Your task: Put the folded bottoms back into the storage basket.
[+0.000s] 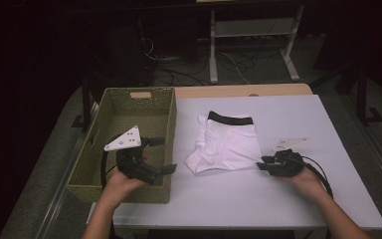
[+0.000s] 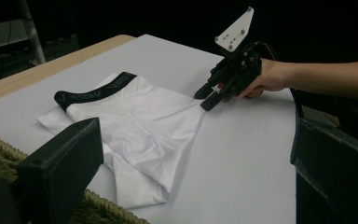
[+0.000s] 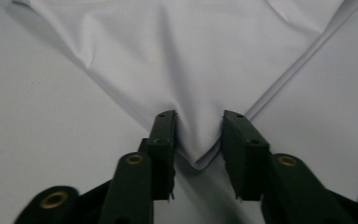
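Observation:
White briefs (image 1: 226, 142) with a black waistband lie folded flat on the white table (image 1: 288, 114). My right gripper (image 1: 262, 163) is at their right corner. In the right gripper view the jaws of the right gripper (image 3: 199, 121) stand a little apart, open, with the pointed corner of the briefs (image 3: 191, 60) between them and touching both. My left gripper (image 1: 165, 155) hovers open over the near right part of the woven basket (image 1: 171, 119), holding nothing. From the left gripper (image 2: 196, 135) I see the briefs (image 2: 140, 121) and the right gripper (image 2: 207, 98) at their far corner.
The green woven basket's rim (image 2: 107, 205) runs along the table's left side, with nothing visible inside. A wooden strip (image 1: 243, 90) borders the table's far edge. Beyond it stand a desk frame (image 1: 251, 40) and cables on the dark floor.

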{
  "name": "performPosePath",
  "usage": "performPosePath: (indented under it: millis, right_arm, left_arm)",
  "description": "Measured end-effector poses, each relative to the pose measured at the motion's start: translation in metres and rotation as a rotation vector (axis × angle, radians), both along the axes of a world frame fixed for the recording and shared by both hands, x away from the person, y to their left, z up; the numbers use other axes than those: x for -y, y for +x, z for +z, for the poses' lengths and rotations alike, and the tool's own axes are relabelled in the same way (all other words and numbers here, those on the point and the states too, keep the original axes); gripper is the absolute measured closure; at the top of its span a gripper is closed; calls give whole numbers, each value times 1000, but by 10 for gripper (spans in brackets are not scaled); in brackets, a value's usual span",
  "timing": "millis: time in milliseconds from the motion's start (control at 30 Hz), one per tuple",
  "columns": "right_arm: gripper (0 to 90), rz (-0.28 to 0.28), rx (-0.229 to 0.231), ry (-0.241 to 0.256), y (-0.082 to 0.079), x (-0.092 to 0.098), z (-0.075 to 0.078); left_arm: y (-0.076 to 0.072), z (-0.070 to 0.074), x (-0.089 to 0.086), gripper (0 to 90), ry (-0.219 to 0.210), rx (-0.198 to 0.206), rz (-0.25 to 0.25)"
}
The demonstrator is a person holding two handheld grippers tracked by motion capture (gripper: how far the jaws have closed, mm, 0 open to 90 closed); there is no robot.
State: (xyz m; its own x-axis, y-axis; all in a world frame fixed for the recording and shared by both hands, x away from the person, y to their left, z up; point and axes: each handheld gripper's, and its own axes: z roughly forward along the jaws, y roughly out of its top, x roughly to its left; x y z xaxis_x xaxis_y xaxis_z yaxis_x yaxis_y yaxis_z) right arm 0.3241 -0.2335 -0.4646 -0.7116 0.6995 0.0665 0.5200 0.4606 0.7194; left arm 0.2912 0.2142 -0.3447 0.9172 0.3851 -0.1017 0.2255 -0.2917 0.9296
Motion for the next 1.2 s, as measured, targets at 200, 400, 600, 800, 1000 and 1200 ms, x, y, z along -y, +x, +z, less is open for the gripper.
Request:
performPosePath:
  millis: [200, 400, 600, 800, 1000, 1200]
  right_arm:
    - [805, 16, -11, 12, 0, 0, -1]
    - [842, 27, -7, 13, 0, -1, -1]
    - [850, 39, -2, 1, 2, -1, 1]
    - [851, 36, 2, 14, 2, 2, 5]
    - [851, 32, 0, 17, 0, 5, 7]
    - [850, 28, 5, 10, -4, 10, 10]
  left_arm:
    - [0, 0, 0, 23, 0, 0, 0]
    - [0, 0, 0, 23, 1, 0, 0]
    - [0, 0, 0, 23, -1, -2, -2]
    - [0, 0, 0, 23, -1, -2, -2]
    - [0, 0, 0, 23, -2, 0, -1]
    - [0, 0, 0, 23, -2, -2, -2]
